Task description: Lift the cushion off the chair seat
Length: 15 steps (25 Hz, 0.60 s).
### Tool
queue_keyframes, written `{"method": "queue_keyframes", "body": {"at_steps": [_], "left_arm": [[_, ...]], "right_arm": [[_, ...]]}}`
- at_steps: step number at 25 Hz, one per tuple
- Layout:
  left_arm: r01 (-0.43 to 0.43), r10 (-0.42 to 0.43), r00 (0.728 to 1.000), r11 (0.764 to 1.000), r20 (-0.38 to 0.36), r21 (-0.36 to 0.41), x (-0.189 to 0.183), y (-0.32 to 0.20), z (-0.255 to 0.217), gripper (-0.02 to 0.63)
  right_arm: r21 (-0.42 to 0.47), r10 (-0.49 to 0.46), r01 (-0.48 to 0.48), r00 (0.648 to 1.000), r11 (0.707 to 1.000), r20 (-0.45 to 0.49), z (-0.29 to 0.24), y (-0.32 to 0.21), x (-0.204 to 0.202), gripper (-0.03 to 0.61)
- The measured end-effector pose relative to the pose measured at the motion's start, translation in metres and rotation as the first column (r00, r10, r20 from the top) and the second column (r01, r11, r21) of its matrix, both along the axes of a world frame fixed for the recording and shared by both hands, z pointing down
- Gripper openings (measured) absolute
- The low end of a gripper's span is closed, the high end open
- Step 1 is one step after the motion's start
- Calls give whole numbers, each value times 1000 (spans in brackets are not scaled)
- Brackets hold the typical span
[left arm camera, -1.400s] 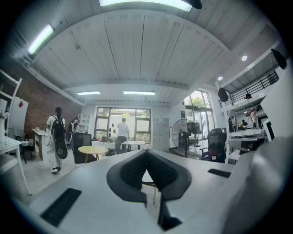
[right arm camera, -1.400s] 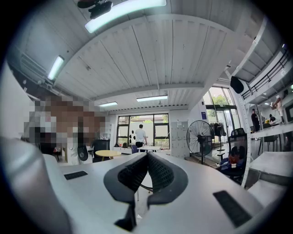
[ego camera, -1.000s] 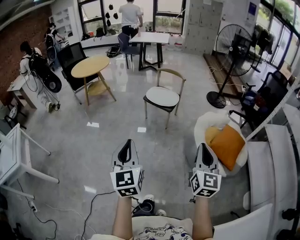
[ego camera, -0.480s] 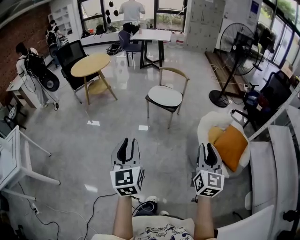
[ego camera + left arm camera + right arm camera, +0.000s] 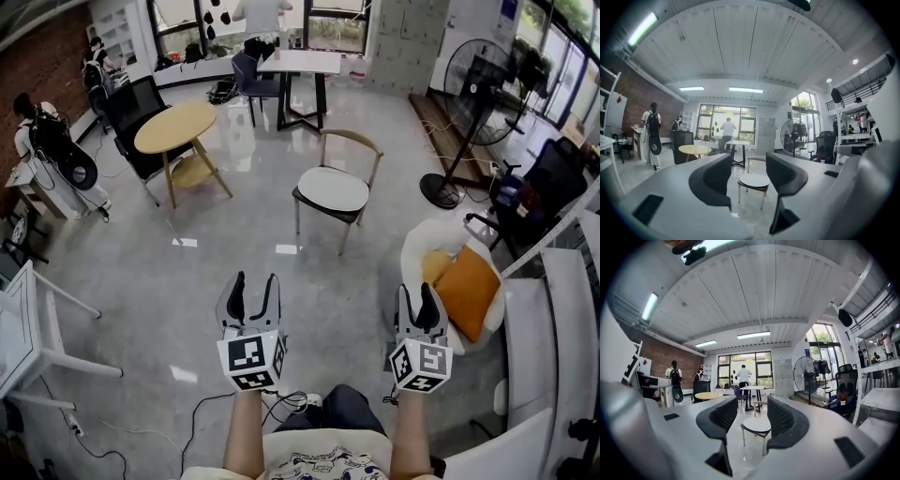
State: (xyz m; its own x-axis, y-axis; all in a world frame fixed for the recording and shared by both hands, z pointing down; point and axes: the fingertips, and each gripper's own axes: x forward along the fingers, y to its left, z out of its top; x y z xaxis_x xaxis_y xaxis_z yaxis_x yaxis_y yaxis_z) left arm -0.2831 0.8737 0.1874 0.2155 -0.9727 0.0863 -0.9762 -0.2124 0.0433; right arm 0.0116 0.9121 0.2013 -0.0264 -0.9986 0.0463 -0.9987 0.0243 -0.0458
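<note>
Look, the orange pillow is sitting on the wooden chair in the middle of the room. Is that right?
Not quite. The orange pillow is sitting on the fluffy white armchair at the right, not on the wooden chair in the middle of the room. The head view shows it.

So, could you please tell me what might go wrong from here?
The cable on the floor by the feet could trip the person. The chair has a curved backrest behind the white cushion, which could snag a lift. The orange cushion nearby might be taken by mistake.
</note>
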Motion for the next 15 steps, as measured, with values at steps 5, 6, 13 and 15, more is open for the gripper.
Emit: {"method": "queue_keyframes", "body": {"at_steps": [5,6,13,15], "left_arm": [[4,-4,1000,1000,7,-9,-5,-35,9,230],[8,-8,1000,1000,7,-14,-6,-44,11,230],[31,-31,999,999,7,-37,6,-123,27,230],[40,-40,999,998,8,-42,11,-153,30,230]], "right_arm": [[-17,-16,15,1000,1000,-10,9,-38,-8,202],[-20,-19,19,1000,1000,-11,10,-47,-9,202],[-36,-39,39,999,999,-11,23,-136,3,202],[-40,-44,43,999,998,-10,26,-170,10,202]]}}
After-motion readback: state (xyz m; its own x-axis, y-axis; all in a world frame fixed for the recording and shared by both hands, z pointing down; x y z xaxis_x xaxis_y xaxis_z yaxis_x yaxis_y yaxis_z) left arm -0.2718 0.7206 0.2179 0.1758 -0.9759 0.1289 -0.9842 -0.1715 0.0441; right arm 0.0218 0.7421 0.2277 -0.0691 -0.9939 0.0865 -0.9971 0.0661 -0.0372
